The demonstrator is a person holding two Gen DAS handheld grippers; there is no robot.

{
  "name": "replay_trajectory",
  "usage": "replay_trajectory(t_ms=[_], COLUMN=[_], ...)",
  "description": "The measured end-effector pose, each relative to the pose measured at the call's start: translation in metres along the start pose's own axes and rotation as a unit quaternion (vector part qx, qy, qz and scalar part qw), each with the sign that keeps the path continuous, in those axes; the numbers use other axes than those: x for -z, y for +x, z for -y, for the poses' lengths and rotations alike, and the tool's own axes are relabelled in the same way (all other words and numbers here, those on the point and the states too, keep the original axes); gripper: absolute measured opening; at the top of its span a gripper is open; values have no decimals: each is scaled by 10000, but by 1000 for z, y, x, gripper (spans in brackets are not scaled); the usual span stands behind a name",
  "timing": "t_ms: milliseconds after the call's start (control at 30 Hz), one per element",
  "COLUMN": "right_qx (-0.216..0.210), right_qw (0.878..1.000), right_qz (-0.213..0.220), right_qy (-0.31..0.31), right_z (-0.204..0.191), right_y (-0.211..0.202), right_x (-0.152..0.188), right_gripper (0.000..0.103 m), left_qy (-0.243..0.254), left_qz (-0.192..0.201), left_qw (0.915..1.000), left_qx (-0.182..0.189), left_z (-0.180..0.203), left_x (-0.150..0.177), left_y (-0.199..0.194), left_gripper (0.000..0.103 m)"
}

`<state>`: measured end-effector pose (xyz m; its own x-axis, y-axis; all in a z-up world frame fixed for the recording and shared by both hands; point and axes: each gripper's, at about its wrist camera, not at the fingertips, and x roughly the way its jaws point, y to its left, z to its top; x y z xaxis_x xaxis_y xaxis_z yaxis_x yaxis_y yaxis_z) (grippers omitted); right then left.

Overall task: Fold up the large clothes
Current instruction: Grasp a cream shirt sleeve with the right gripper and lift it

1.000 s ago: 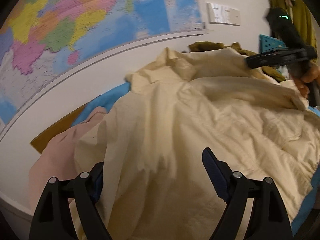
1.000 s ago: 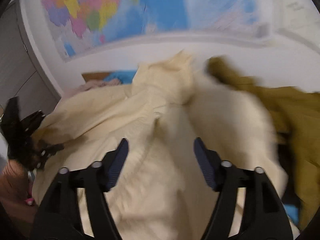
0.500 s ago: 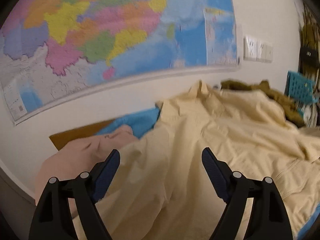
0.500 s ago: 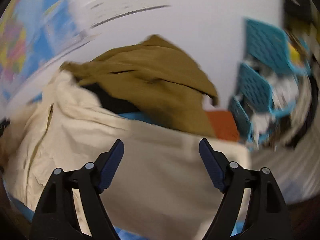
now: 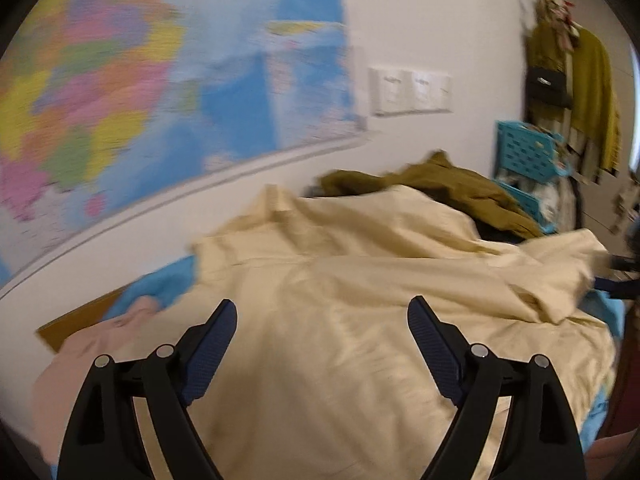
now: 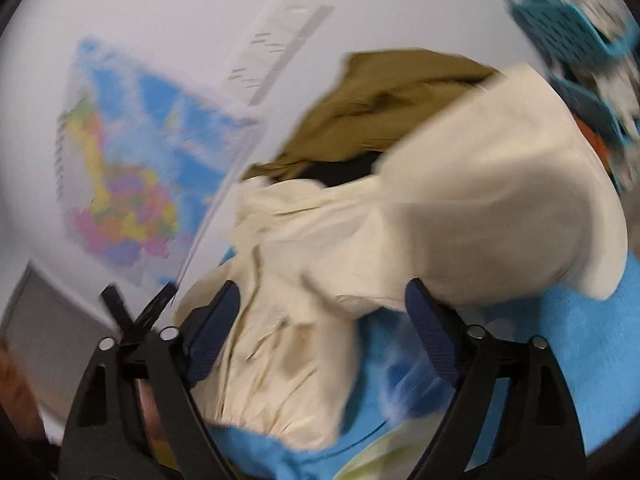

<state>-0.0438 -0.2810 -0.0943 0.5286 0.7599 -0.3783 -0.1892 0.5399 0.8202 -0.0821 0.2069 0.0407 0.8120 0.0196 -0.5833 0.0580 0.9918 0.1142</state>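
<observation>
Cream jacket (image 5: 360, 280) sprawled rumpled across blue bedding (image 6: 560, 340), olive garment (image 5: 440, 184) behind, pink garment (image 5: 100, 344) at left. Likely soft, light, bulky, limp; best pinched at hem or sleeve edge. Left gripper (image 5: 322, 344) fingers wide, empty, above cloth. Right gripper (image 6: 320, 320) fingers wide, holding nothing, near sleeve (image 6: 500, 208).

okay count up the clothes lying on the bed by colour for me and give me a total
Cream: 1, the big cream jacket
Olive-brown: 1, the olive garment behind it
Pink: 1, the pink garment at the left edge
Total: 3 garments on the blue bed cover. Something dark shows under the olive one, too hidden to count.
</observation>
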Motion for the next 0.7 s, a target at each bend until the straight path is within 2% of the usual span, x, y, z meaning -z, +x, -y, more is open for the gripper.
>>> replay_trajectory(t_ms=[67, 133, 200, 233, 367, 433, 500, 533, 600, 633, 667, 700], right_qx=[146, 104, 17, 14, 186, 314, 315, 474, 567, 614, 665, 592], right_qw=[9996, 9998, 9998, 9995, 9998, 9991, 9983, 9962, 9943, 9934, 9929, 9935], right_qz=[109, 21, 1, -5, -33, 158, 383, 629, 843, 903, 942, 959], right_qy=[226, 148, -193, -310, 16, 251, 305, 365, 338, 341, 294, 175], right_z=[10, 4, -8, -11, 8, 24, 29, 31, 33, 35, 35, 33], right_y=[5, 5, 0, -5, -12, -12, -10, -9, -3, 0, 4, 5], right_x=[-7, -9, -4, 1, 12, 6, -4, -12, -28, -34, -40, -47], right_gripper=[73, 74, 83, 84, 86, 81, 85, 86, 87, 81, 57, 31], left_qy=[218, 418, 637, 702, 814, 797, 751, 686, 596, 509, 460, 416], left_qz=[-147, -212, -246, -264, -536, -634, -816, -914, -1120, -1227, -1276, -1312], left_qw=[9995, 9987, 9972, 9966, 9938, 9935, 9915, 9910, 9892, 9879, 9873, 9866], left_qx=[158, 218, 314, 353, 531, 514, 674, 693, 741, 796, 828, 873], left_z=[20, 37, 55, 60, 81, 84, 87, 87, 89, 90, 90, 90], left_x=[-9, -16, -22, -25, -38, -43, -48, -50, -55, -57, -59, -62], left_y=[17, 30, 44, 51, 91, 107, 125, 135, 156, 166, 172, 176], left_gripper=[84, 84, 84, 84, 84, 84, 82, 78, 73, 65, 57, 53])
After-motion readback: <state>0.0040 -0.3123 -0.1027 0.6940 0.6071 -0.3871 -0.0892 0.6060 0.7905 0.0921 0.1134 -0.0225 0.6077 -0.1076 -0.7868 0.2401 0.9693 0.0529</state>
